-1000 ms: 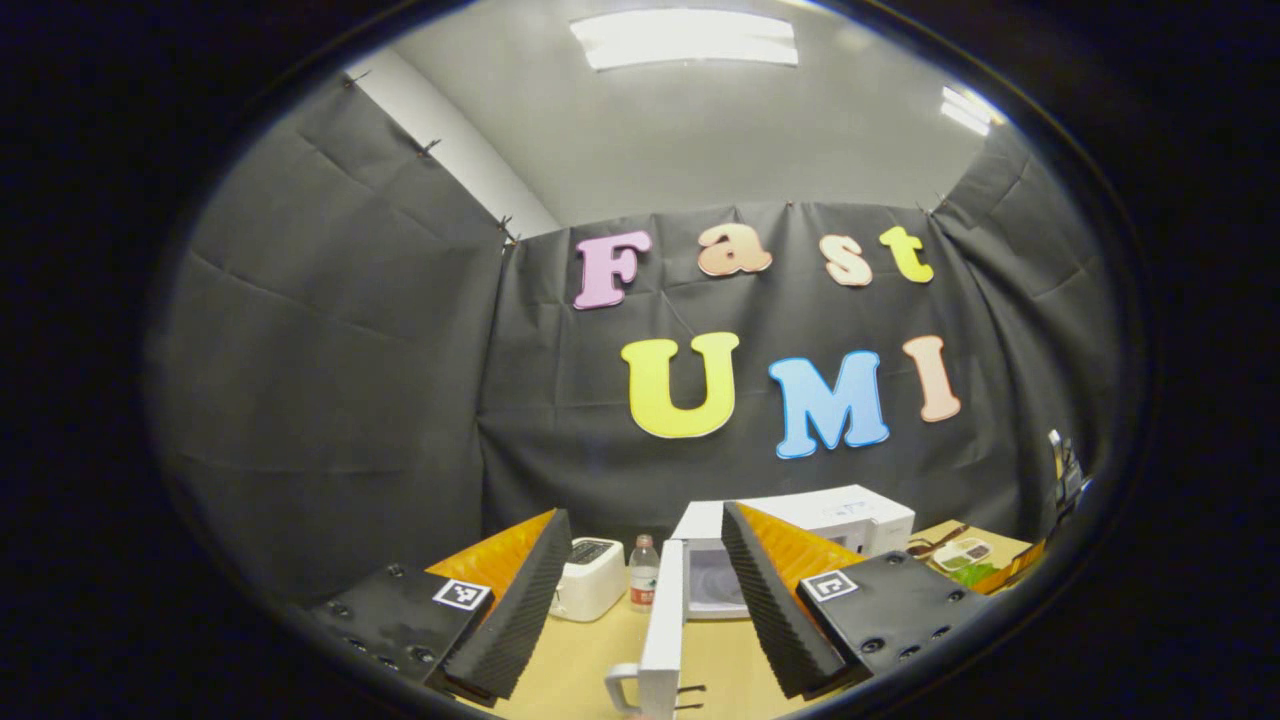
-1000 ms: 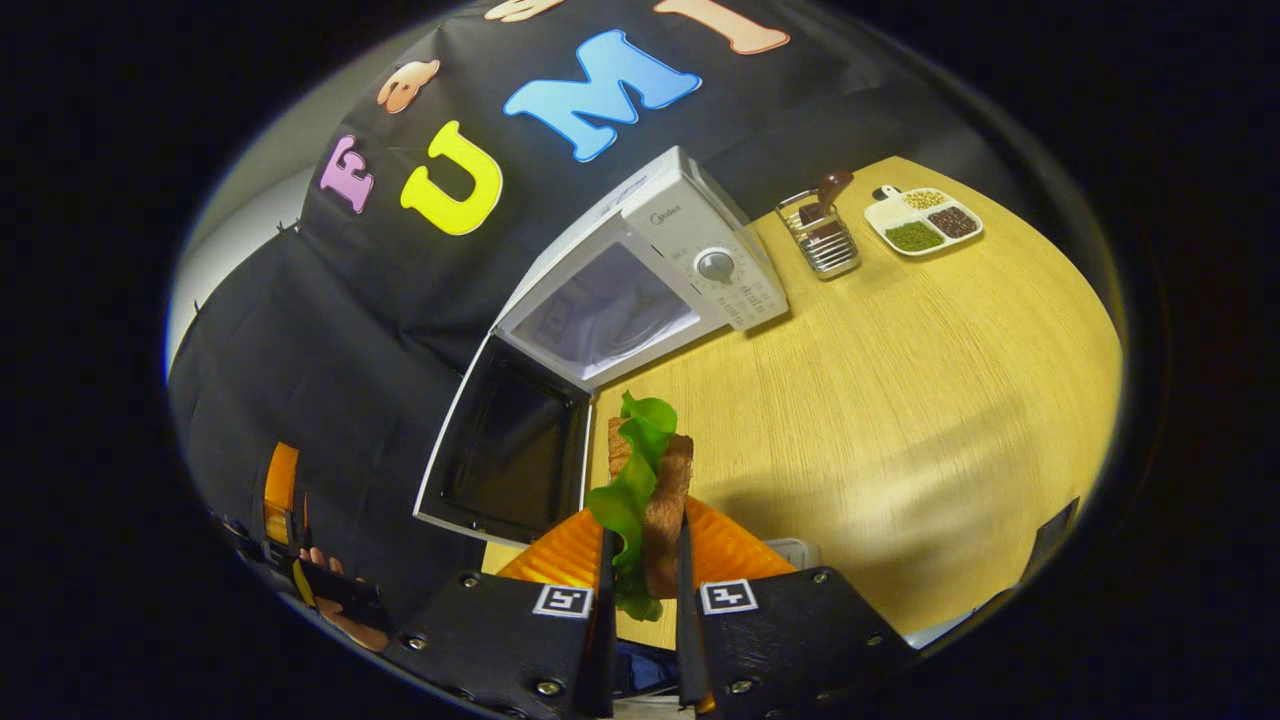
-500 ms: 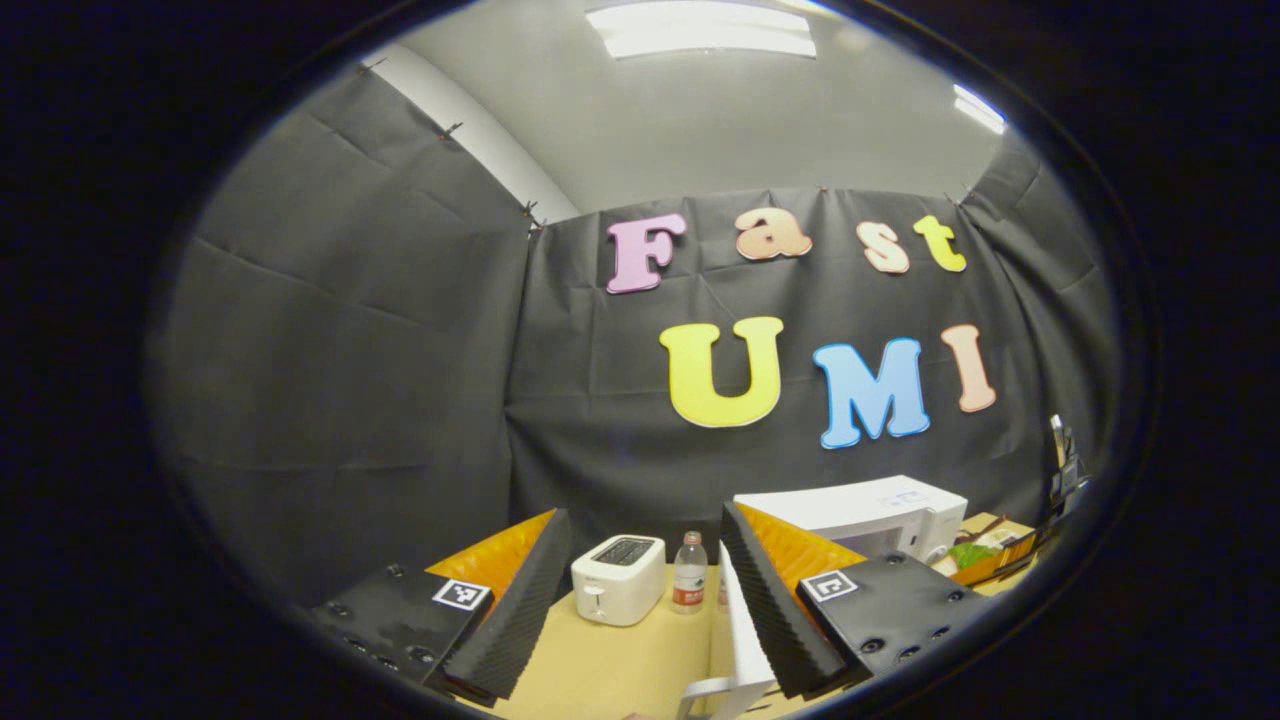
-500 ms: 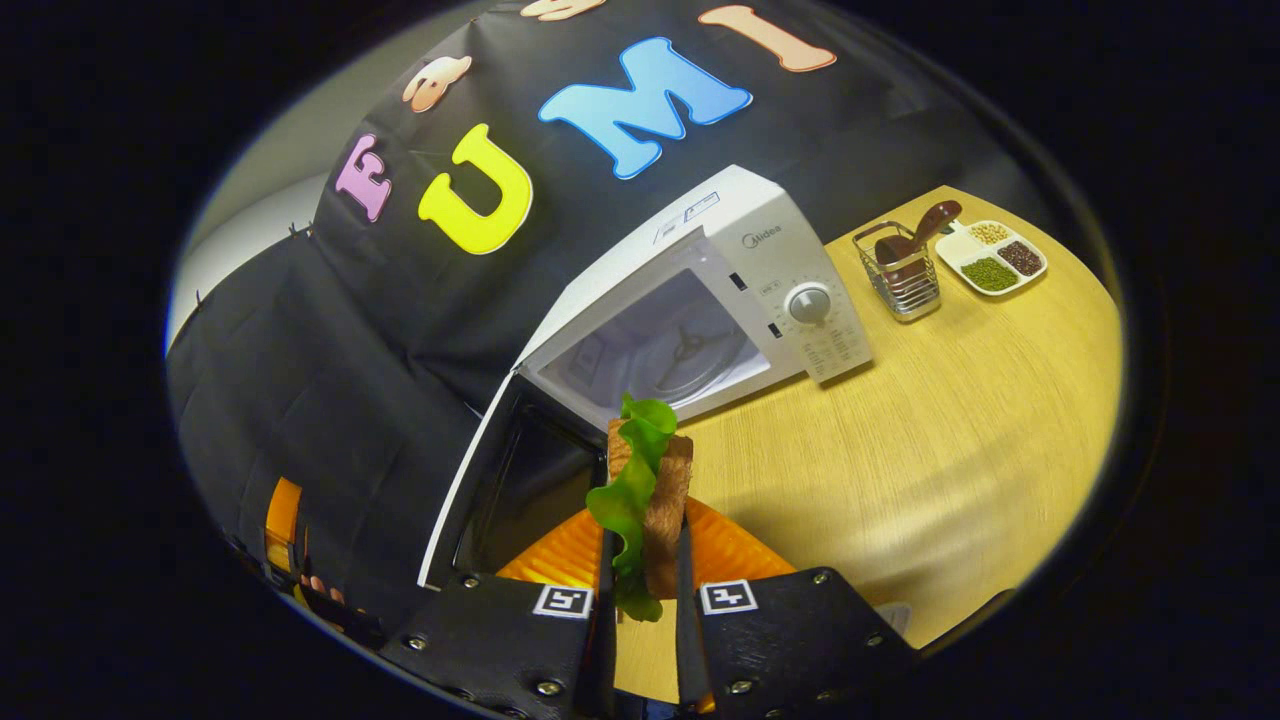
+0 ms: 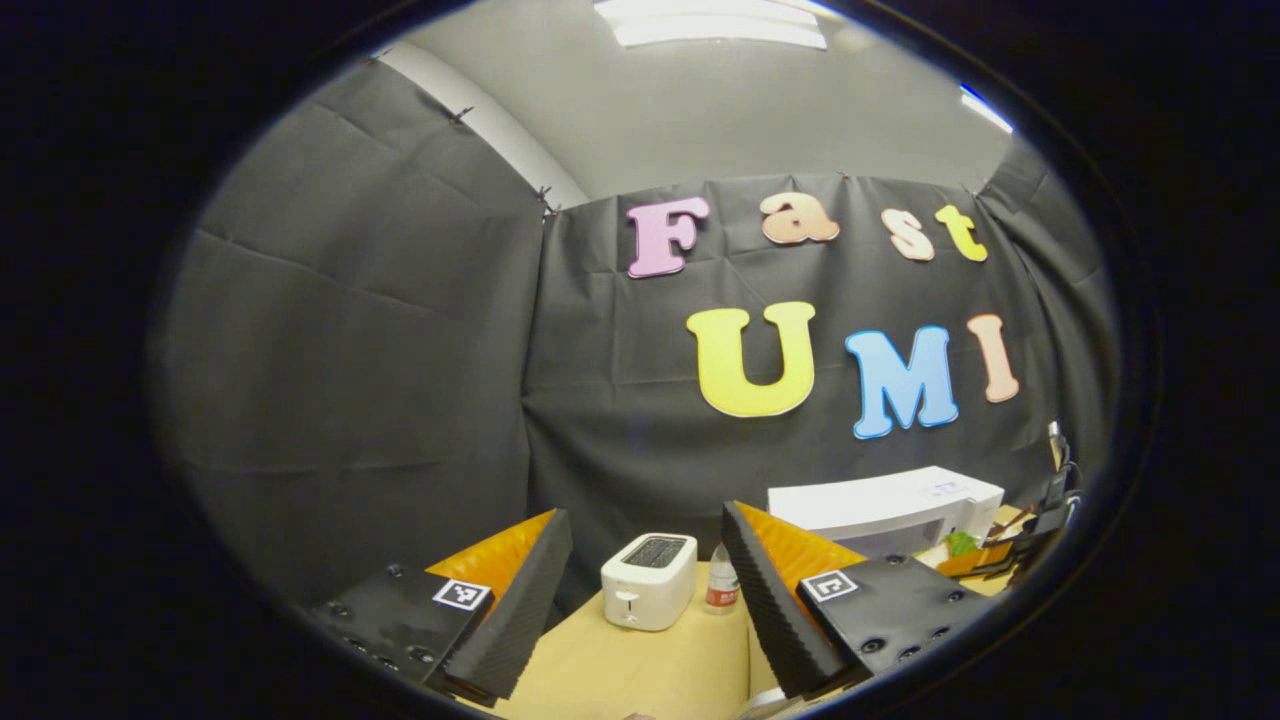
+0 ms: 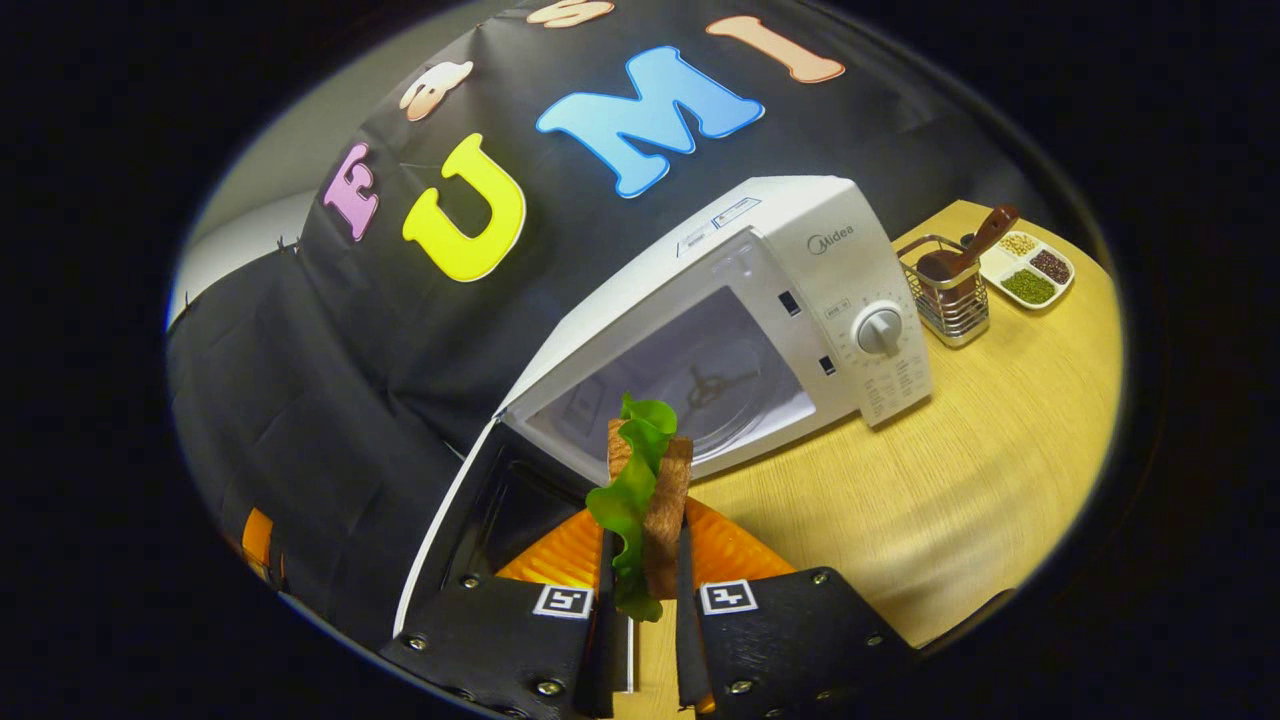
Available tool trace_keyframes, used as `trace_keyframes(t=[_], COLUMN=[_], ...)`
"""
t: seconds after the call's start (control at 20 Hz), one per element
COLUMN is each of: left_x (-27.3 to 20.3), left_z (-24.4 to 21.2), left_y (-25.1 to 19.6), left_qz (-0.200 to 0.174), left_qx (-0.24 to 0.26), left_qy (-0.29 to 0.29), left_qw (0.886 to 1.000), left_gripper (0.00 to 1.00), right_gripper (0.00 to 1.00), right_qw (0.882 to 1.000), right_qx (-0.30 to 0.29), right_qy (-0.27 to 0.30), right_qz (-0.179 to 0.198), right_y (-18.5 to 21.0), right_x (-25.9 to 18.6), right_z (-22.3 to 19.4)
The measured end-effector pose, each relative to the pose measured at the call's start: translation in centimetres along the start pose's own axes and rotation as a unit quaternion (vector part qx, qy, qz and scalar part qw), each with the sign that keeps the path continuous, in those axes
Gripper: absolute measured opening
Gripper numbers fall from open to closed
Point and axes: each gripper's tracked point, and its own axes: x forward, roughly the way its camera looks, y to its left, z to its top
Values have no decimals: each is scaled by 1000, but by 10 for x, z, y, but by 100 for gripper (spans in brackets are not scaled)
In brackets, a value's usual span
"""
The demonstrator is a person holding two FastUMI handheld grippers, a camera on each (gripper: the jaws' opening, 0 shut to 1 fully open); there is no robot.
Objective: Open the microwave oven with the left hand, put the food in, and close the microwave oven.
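- Black creased cloth walls [image 5: 380, 380], pinned at the top, enclose the booth.
- A pale grey ceiling [image 5: 740, 110] carries a bright rectangular light panel [image 5: 715, 22].
- A light wood-grain tabletop [image 6: 960, 460] spans the foreground.

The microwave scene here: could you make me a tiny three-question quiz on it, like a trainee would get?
1. True or false: the microwave door stands open.
2. What does the right tool hold? A) a bottle B) a sandwich C) a spoon
3. In the left gripper view, what white appliance stands on the table between the left tool fingers?

Key
1. True: the door is swung out and the cavity with its turntable hub shows.
2. B: both fingers press on the sandwich, lettuce sticking out, just in front of the opening.
3. A toaster, with a small bottle beside it.
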Motion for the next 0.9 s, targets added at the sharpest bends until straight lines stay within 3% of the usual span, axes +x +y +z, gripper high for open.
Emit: trace_keyframes(t=[0.2,0.25,0.3,0.5,0.65,0.9], left_x=[14,15,17,18,21,17], left_z=[-8,-12,-16,-25,-29,-36], left_y=[10,13,16,35,48,63], left_qz=[3,4,4,13,27,39], left_qx=[10,11,11,11,20,28], left_qy=[5,7,11,22,25,37], left_qw=[1000,1000,1000,1000,999,998], left_gripper=[94,97,100,94,100,97], right_gripper=[25,25,24,24,24,24], right_qw=[1000,999,999,998,997,996], right_qx=[-9,-13,-16,-25,-32,-21], right_qy=[-17,-21,-28,-55,-70,-81], right_qz=[-23,-25,-24,-24,-23,-32], right_y=[-8,-9,-7,-4,0,-5], right_x=[32,40,46,75,97,134], right_z=[5,6,7,13,15,22])
